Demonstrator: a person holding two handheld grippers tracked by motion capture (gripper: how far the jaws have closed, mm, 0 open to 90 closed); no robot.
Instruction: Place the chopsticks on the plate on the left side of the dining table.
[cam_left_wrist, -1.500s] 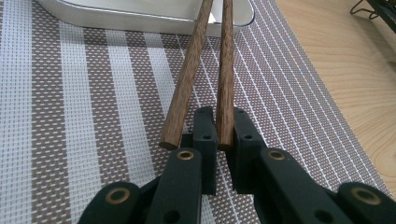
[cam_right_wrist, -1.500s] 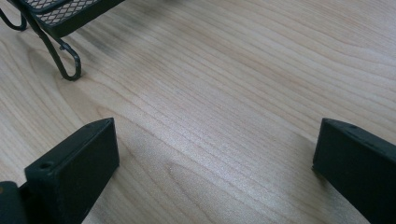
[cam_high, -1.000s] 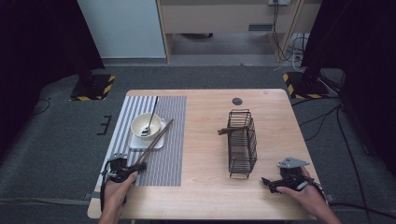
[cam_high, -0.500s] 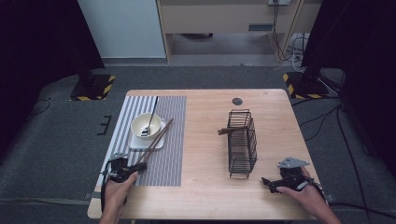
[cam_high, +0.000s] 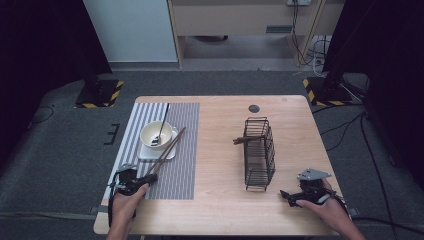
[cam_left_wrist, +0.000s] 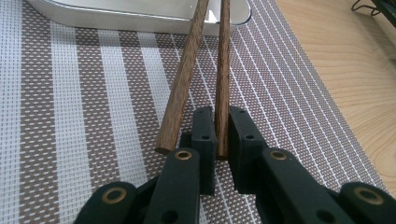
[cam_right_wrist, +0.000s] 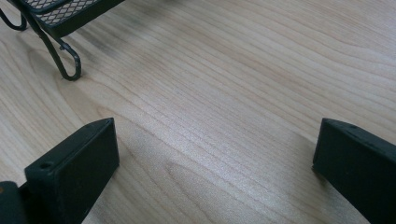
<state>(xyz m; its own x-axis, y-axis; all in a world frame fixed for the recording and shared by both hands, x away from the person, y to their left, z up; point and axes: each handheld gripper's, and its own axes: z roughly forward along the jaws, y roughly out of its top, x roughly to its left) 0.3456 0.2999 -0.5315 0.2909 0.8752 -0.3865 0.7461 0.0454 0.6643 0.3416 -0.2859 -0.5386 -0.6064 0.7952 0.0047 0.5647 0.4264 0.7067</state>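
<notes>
Two brown wooden chopsticks (cam_high: 167, 148) lie slanted on the striped placemat (cam_high: 175, 175), their far ends resting on the white square dish (cam_high: 156, 153). My left gripper (cam_high: 150, 179) is at their near ends and is shut on the right-hand chopstick (cam_left_wrist: 222, 79). The other chopstick (cam_left_wrist: 183, 79) lies free just left of the jaws. My right gripper (cam_high: 286, 196) rests low on the bare wood at the table's front right, its jaws wide apart with nothing between them (cam_right_wrist: 215, 158).
A cream bowl (cam_high: 156, 134) with a dark spoon (cam_high: 163, 122) stands on the dish. A black wire basket (cam_high: 260, 152) lies on its side mid-right with a wooden piece (cam_high: 245, 140) sticking out; its curled foot (cam_right_wrist: 65, 58) is near my right gripper. A round hole cover (cam_high: 254, 108) sits far back.
</notes>
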